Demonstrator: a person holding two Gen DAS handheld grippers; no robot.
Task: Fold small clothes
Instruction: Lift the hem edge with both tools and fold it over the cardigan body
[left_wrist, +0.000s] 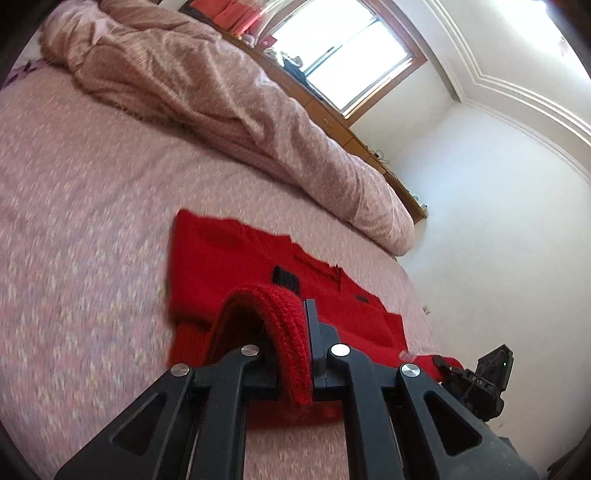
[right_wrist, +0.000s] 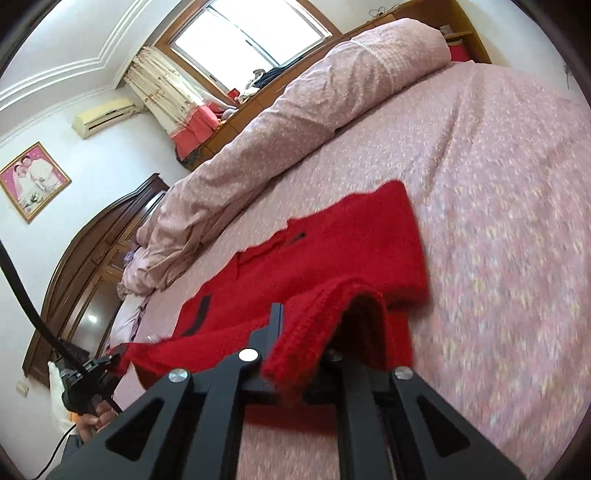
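A small red knitted sweater (left_wrist: 236, 258) with black marks lies spread on the pink bedsheet; it also shows in the right wrist view (right_wrist: 332, 251). My left gripper (left_wrist: 284, 332) is shut on a fold of the sweater's near edge, which drapes over its left finger. My right gripper (right_wrist: 314, 332) is shut on the near edge at the other end, and the knit hides its right finger. Both hold the edge lifted a little above the bed. The right gripper shows far right in the left wrist view (left_wrist: 476, 384), and the left gripper shows low left in the right wrist view (right_wrist: 92, 380).
A rumpled pink duvet (left_wrist: 207, 92) lies along the far side of the bed (left_wrist: 74, 221), with a window and wooden shelf behind it. A dark wooden headboard (right_wrist: 92, 266) stands at the left of the right wrist view. A black cable (right_wrist: 22, 291) hangs there.
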